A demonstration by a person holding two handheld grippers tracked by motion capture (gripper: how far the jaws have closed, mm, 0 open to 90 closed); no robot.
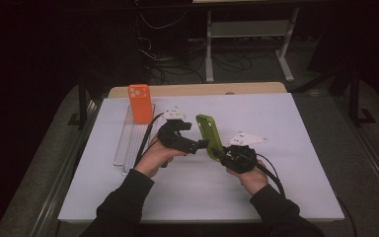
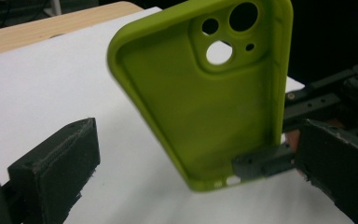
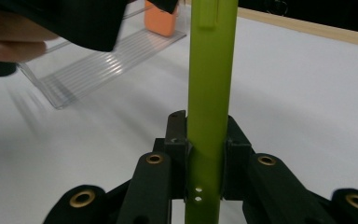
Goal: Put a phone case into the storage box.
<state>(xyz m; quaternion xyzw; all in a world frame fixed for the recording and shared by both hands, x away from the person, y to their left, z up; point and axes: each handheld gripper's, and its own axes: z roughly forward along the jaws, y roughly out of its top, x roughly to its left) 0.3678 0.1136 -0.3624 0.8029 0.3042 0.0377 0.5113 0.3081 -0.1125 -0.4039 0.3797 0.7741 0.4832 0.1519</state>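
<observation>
While clamped edge-on between the pads of the right gripper (image 3: 204, 154), green phone case (image 3: 210, 93) stands upright above the white table sheet (image 1: 276, 128) — jaws drawn in tight against its two faces near the bottom end, two small port holes showing just below the pinch. Seen from above, held by the right gripper (image 1: 225, 154) at its lower end, case (image 1: 210, 136) tilted a little, rising over the middle of the sheet. From the left gripper view, hollow inside of the case (image 2: 209, 102) turned toward the camera, camera cut-outs at the top, one grey pad of the other gripper nipping the bottom corner. Left gripper (image 2: 191, 163) spread wide — one black jaw low at the left, the other at the right edge, case between them but touching neither, as far as the blurred near edge allows. From above, left gripper (image 1: 202, 144) just beside the case on its left, tips near the case's lower half; exact gap hard to judge there. Farther back and to the left, orange phone case (image 1: 140, 102) standing upright at the far end of a clear ribbed tray (image 1: 128, 143), well apart from both grippers. Same tray (image 3: 98, 60) and orange case (image 3: 161, 21) visible behind, top left in the right gripper view.
</observation>
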